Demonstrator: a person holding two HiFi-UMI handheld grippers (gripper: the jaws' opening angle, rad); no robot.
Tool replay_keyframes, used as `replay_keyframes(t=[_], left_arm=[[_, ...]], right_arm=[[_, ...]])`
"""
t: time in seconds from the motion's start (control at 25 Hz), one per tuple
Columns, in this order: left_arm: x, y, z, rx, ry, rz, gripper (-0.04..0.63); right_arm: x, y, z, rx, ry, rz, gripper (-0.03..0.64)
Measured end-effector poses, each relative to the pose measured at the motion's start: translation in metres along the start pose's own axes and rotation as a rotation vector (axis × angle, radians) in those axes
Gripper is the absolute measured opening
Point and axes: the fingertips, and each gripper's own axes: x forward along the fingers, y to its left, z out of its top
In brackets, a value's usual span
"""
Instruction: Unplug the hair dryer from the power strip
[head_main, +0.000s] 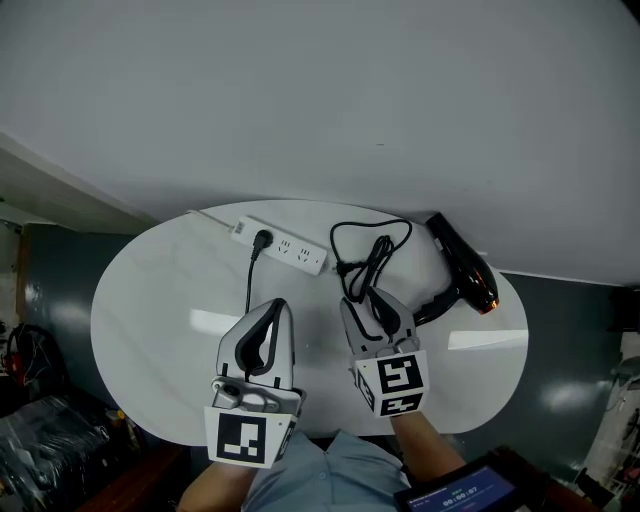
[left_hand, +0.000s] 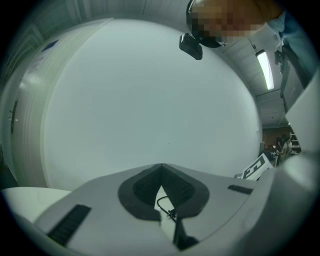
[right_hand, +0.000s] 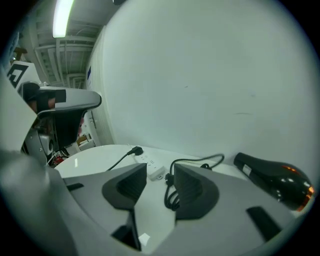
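A white power strip (head_main: 285, 248) (right_hand: 153, 168) lies at the back of the white oval table (head_main: 150, 300). A black plug (head_main: 262, 240) (right_hand: 137, 150) sits in its left end, and that plug's cord runs forward toward my left gripper (head_main: 277, 305) (left_hand: 161, 170). The black hair dryer (head_main: 462, 265) (right_hand: 275, 182) lies at the right. Its bundled black cord (head_main: 370, 255) (right_hand: 172, 192) rests between the strip and the dryer. My right gripper (head_main: 375, 303) (right_hand: 159, 172) hovers open just short of the bundle, pads not pressing it. The left gripper's tips meet, with nothing seen clamped.
A plain pale wall (head_main: 380, 90) rises right behind the table. Dark floor surrounds the table, with clutter at the lower left (head_main: 40, 420). A lit tablet screen (head_main: 455, 495) sits at the bottom right, near the person's blue sleeve.
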Motion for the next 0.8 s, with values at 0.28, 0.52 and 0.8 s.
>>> replay_keyframes(t=[0.28, 0.52, 0.8], left_arm=[[-0.028, -0.026, 0.038, 0.137, -0.137, -0.029, -0.002], [-0.062, -0.027, 0.082, 0.175, -0.249, 0.034, -0.002], [-0.083, -0.023, 0.117, 0.214, -0.335, 0.093, -0.002]], right_arm=[[-0.049, 0.009, 0.037, -0.016, -0.137, 0.015, 0.167], [-0.1, 0.042, 0.111, -0.076, -0.323, 0.076, 0.115], [-0.13, 0.07, 0.158, -0.164, -0.466, 0.115, 0.014]])
